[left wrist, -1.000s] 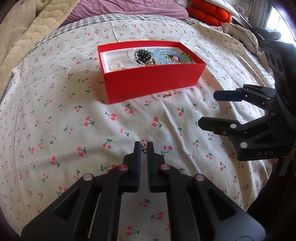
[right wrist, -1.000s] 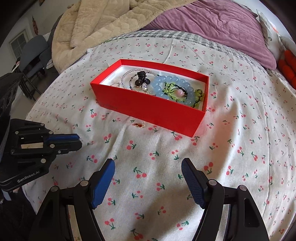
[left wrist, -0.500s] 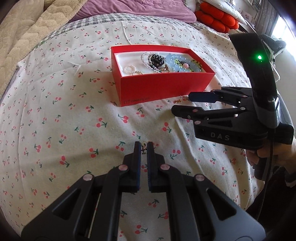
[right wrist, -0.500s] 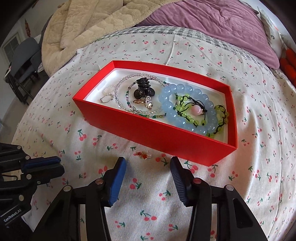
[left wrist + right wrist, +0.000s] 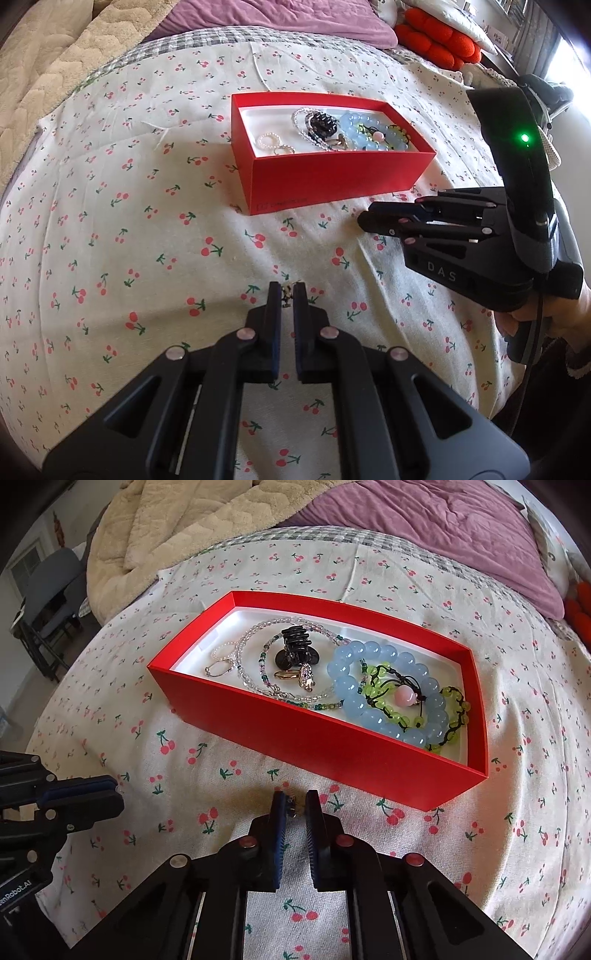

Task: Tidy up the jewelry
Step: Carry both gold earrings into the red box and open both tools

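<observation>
A red box [image 5: 325,738] [image 5: 332,177] lies on the cherry-print bedspread and holds a blue bead bracelet [image 5: 384,686], a green bead bracelet [image 5: 454,709], a black hair claw [image 5: 295,650], a clear bead necklace [image 5: 255,646] and small rings. My right gripper [image 5: 293,805] is shut on a small earring [image 5: 291,806] on the cloth just in front of the box; it also shows in the left wrist view [image 5: 373,218]. My left gripper [image 5: 287,295] is shut on another small earring [image 5: 286,295], left of the right gripper [image 5: 110,790].
A beige quilted blanket [image 5: 177,528] and a purple duvet [image 5: 424,520] lie beyond the box. Red cushions [image 5: 439,40] sit at the back right. A chair [image 5: 48,602] stands off the bed's left side.
My right gripper moved forward to the box's front wall and closed from wide open onto the small earring. My left gripper stayed shut on its earring and shifted a little.
</observation>
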Demonstrator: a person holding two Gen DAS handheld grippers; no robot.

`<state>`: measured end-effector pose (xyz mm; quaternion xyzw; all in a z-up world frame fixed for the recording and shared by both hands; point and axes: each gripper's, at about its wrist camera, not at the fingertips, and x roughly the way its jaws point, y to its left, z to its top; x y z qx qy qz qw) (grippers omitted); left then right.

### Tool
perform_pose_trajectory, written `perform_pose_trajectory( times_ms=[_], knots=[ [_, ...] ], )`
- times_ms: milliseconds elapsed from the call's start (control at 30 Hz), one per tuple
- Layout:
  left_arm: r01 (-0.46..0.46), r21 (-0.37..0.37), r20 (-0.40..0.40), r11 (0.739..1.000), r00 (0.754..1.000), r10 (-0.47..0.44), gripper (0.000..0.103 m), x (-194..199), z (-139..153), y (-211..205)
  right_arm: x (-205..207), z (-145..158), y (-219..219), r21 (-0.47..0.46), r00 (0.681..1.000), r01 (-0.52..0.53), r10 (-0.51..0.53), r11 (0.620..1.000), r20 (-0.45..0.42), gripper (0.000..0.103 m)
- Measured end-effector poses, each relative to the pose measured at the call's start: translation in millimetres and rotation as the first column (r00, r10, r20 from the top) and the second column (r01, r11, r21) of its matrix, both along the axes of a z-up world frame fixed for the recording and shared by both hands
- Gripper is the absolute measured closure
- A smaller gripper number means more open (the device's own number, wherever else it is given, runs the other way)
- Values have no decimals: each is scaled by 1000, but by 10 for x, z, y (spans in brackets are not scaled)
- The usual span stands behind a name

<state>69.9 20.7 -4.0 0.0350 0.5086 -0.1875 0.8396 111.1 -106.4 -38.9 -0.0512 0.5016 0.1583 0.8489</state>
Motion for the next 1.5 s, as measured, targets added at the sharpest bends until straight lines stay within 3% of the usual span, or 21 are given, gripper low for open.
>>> perform_pose_trajectory(
  times_ms=[267, 600, 967, 1333, 1500],
  knots=[
    [-14, -18, 11, 1000, 1000, 14, 96, 30, 76, -4, -123, 148, -116, 27, 1000, 17, -17, 999, -12, 93],
    [-15, -59, 65, 998, 998, 18, 96, 141, 373, -66, -188, 515, -360, 107, 994, 101, -98, 989, -40, 93],
    [-52, -167, 71, 985, 995, 64, 96, 508, 626, -67, 33, 865, -627, 240, 982, 190, -182, 952, -55, 93],
    [-112, -269, 22, 957, 992, 122, 96, 990, 437, -126, 428, 773, -708, 323, 963, 264, -231, 909, -136, 93],
    [-139, -271, 1, 953, 990, 144, 96, 1134, 350, -149, 581, 644, -759, 334, 954, 290, -244, 897, -172, 93]
  ],
)
